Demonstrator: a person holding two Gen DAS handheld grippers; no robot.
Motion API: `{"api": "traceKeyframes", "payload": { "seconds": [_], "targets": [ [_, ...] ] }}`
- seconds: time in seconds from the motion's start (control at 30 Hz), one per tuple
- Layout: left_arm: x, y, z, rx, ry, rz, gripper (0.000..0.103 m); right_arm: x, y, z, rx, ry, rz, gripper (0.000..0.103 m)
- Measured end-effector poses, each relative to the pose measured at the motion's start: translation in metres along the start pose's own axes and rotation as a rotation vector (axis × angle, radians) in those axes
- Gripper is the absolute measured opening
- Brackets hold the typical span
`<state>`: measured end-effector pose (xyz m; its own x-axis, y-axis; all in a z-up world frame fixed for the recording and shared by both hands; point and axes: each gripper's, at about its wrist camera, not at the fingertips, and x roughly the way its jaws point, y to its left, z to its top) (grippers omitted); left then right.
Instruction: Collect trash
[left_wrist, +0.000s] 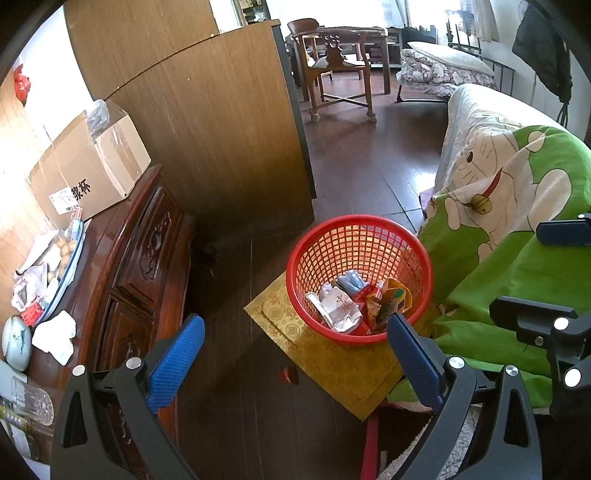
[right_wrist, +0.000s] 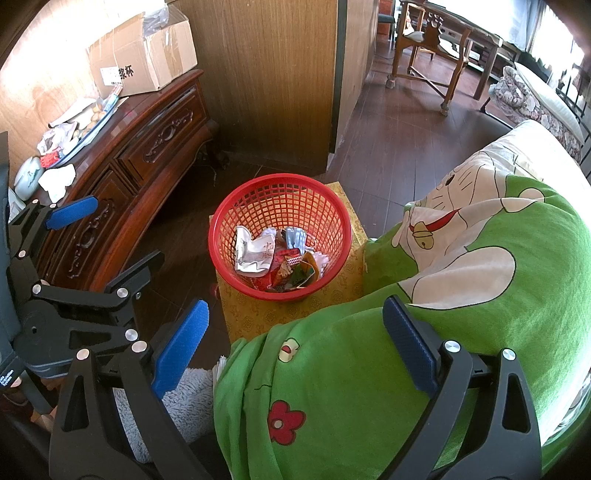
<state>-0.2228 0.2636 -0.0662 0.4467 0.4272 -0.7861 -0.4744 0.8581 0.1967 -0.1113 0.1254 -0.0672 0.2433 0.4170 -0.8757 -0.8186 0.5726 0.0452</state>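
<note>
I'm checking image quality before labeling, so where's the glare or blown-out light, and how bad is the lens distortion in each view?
Left wrist view: windows behind the chair are blown out; the wall above the box is washed white; the partition bows strongly. Right wrist view: glare on the wall at far left and windows top right; the dresser curves, corners vignette black. The basket is sharp in both.

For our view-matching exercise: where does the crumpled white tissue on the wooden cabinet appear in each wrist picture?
Left wrist: crumpled white tissue at lower left, on the wooden cabinet edge beside a pale lidded jar.
Right wrist: tissue at mid left, beside the same jar.
Shared landmark: red basket.
</note>
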Motion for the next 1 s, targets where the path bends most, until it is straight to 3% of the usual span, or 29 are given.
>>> {"api": "traceKeyframes", "payload": {
  "seconds": [1.0],
  "targets": [
    [-0.002,-0.007,-0.002,0.017,-0.017,0.014,0.097,0.000,0.000,0.000,0.000,-0.001,0.003,0.092]
  ]
}}
